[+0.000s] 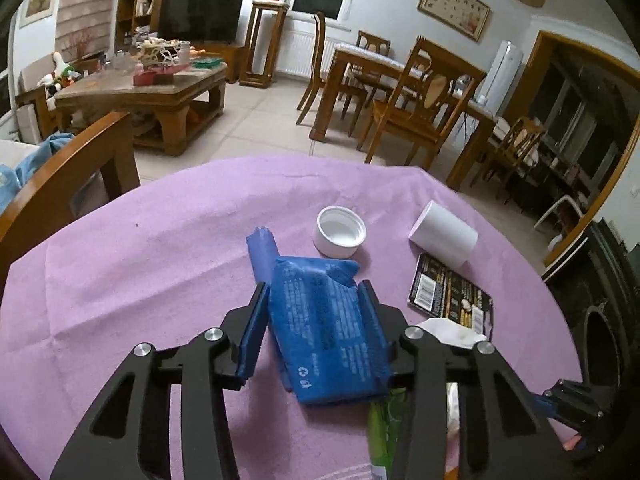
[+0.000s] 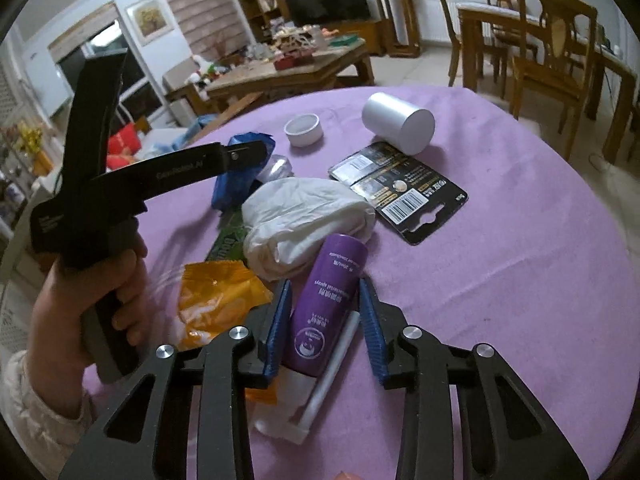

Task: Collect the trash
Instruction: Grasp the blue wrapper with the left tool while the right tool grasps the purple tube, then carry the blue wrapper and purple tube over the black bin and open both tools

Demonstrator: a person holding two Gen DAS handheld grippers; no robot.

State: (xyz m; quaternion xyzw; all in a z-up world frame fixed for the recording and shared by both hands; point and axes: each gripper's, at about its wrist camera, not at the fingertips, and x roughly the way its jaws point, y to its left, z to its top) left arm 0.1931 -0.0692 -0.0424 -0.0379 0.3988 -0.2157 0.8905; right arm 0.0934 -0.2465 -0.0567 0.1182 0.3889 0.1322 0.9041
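Note:
On the pink tablecloth lies a blue packet, and my left gripper is shut on it, pads against both its sides. In the right wrist view the same gripper reaches in from the left, held by a person's hand, with the blue packet under its tips. My right gripper is shut on a purple spray bottle lying on the cloth, a white stick beside it. Crumpled white tissue sits just beyond the bottle.
Other litter on the table: an orange wrapper, a green wrapper, a black barcode card, a white cap and a white cylinder on its side. Wooden chairs and a coffee table stand beyond.

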